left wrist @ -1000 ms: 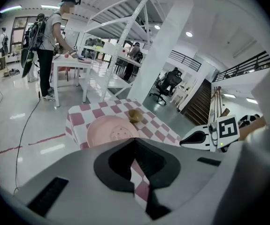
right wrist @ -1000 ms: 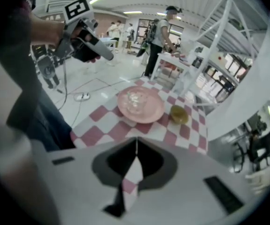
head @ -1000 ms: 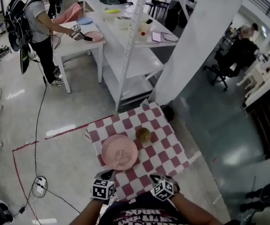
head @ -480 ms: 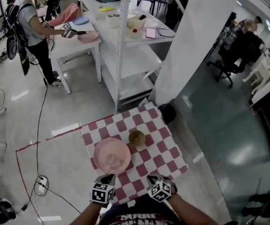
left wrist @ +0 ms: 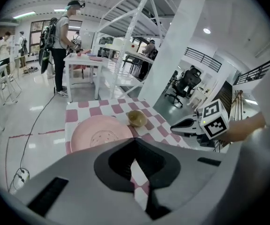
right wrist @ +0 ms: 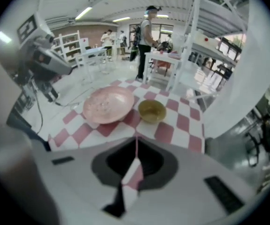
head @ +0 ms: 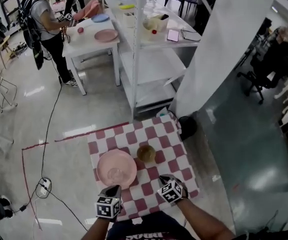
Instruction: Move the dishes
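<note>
A pink plate (head: 116, 168) lies on the left half of the red-and-white checked table (head: 176, 156). A small olive bowl (head: 146, 153) stands just to its right. My left gripper (head: 114, 188) hovers at the table's near edge, just short of the plate, jaws shut and empty. My right gripper (head: 163, 178) hangs over the cloth on the near side of the bowl, also shut on nothing. The left gripper view shows the plate (left wrist: 99, 132) and bowl (left wrist: 137, 118) beyond the left gripper (left wrist: 135, 142). From the right gripper (right wrist: 136, 139), the plate (right wrist: 109, 104) and bowl (right wrist: 152, 110) lie ahead.
A white pillar (head: 224, 49) rises behind the table on the right. A white shelving rack (head: 144, 49) stands behind it. A person stands at a white table (head: 91, 39) with pink plates at the far left. A cable and power strip (head: 43, 186) lie on the floor to the left.
Both grippers have shifted along the table's near edge, the right one further in over the cloth. Their jaws stay shut. The person at the far table has set a pink plate down.
</note>
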